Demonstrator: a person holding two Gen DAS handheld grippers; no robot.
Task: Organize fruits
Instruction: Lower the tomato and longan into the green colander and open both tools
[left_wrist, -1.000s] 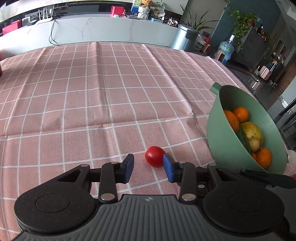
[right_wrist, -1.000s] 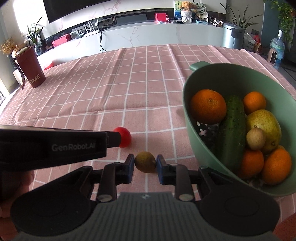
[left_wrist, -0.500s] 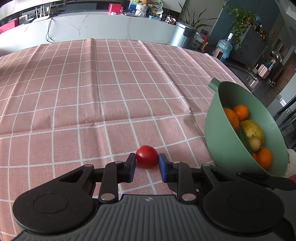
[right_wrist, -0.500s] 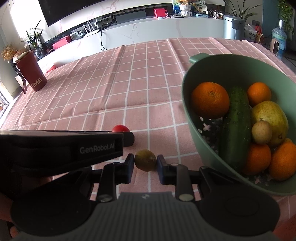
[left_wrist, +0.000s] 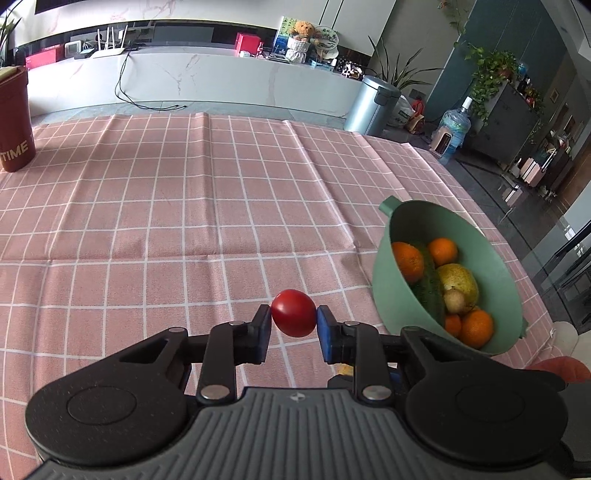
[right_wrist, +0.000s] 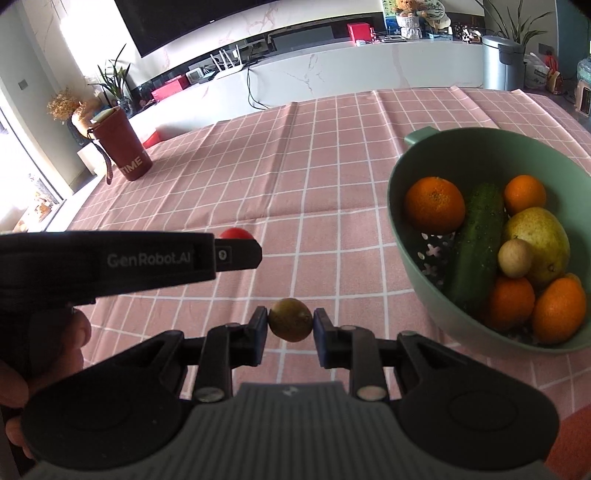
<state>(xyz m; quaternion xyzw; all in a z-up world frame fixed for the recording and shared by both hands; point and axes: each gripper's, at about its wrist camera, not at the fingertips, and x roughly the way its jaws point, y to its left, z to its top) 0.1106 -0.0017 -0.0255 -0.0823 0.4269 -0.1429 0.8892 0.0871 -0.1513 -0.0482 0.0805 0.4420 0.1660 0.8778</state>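
Note:
My left gripper (left_wrist: 293, 326) is shut on a small red tomato (left_wrist: 294, 312) and holds it above the pink checked cloth. My right gripper (right_wrist: 290, 330) is shut on a small olive-green round fruit (right_wrist: 290, 319), also held above the cloth. The left gripper (right_wrist: 236, 254) shows in the right wrist view, to the left, with the tomato (right_wrist: 235, 233) peeking behind its fingertip. A green bowl (left_wrist: 502, 266) (right_wrist: 400, 221) stands to the right, holding oranges (right_wrist: 434, 208), a cucumber (right_wrist: 476, 240), a yellow pear (right_wrist: 543, 236) and a small tan fruit (right_wrist: 514, 257).
A dark red cup (right_wrist: 123, 147) (left_wrist: 13, 118) marked TIME stands at the far left of the table. The table's right edge (left_wrist: 517, 236) runs just beyond the bowl. A white counter and a metal bin (left_wrist: 371, 105) lie past the far edge.
My left gripper closed on the tomato and lifted it off the cloth. My right gripper rose too, still holding the olive-green fruit.

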